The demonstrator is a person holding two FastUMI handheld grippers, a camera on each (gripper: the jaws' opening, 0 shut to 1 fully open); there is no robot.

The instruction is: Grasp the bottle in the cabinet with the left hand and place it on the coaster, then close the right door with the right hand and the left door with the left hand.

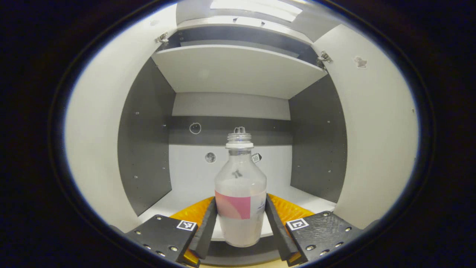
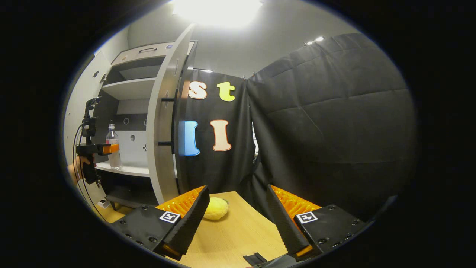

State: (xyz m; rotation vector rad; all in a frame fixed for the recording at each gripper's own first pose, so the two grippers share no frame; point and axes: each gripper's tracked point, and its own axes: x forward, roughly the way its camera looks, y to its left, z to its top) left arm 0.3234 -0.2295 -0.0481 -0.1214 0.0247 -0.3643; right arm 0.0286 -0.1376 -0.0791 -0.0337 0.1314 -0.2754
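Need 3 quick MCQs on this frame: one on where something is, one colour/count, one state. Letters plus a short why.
1. Where does the bottle stand?
A. on the wooden table
B. on the lower cabinet shelf
C. on the yellow coaster

2. What colour is the patch on the bottle's label?
A. pink
B. green
C. blue

3. How does the left gripper stand to the bottle?
A. far off, with the doors shut
B. holding it above the table
C. one finger on each side of the bottle, which still stands on the shelf

Key: 1 B, the left gripper view shows it upright inside the open cabinet. 2 A, a pink patch sits on the white label. 3 C, the fingers flank its lower body; full contact cannot be told. The right gripper hangs open over the table near the coaster.
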